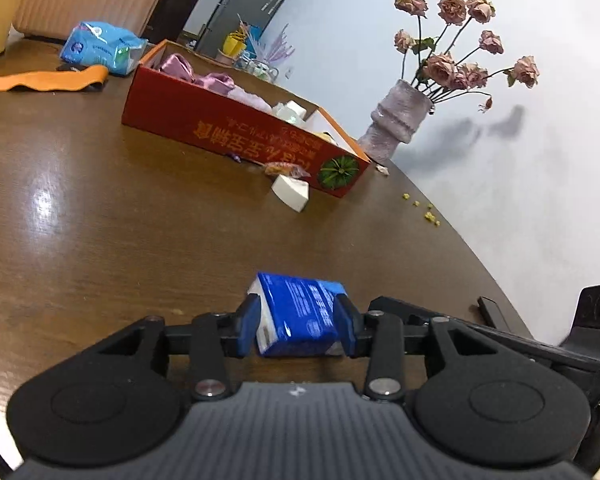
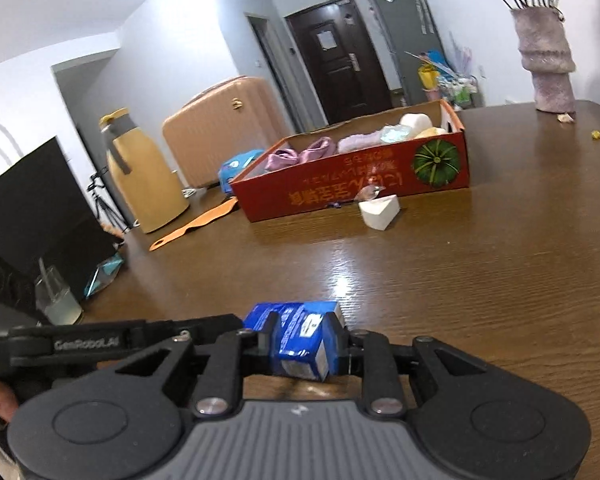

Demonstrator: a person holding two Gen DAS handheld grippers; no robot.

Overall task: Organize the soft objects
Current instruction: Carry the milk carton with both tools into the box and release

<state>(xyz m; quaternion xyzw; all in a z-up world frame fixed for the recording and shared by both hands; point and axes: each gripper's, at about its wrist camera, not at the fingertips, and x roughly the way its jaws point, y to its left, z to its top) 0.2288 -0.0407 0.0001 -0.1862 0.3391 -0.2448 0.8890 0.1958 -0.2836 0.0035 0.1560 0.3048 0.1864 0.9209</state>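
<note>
A blue tissue pack (image 1: 300, 304) sits between the blue pads of my left gripper (image 1: 298, 322), just above the brown table (image 1: 100, 220); both pads touch its sides. In the right wrist view a blue pack (image 2: 300, 332) is clamped in my right gripper (image 2: 304, 342). The two grippers stand side by side with tips meeting, so it looks like one shared pack. The red cardboard box (image 1: 220, 124) (image 2: 340, 192) lies farther back, holding purple cloths, a white roll and other soft items.
A white wedge sponge (image 1: 290, 194) (image 2: 380, 210) and a candy wrapper (image 1: 284, 168) lie against the box front. A vase of dried roses (image 1: 396, 120) (image 2: 546, 64) stands by the table edge. Left side: orange strip (image 1: 48, 80), blue bag (image 1: 100, 46), yellow jug (image 2: 144, 176), black bag (image 2: 32, 208), glass (image 2: 58, 300).
</note>
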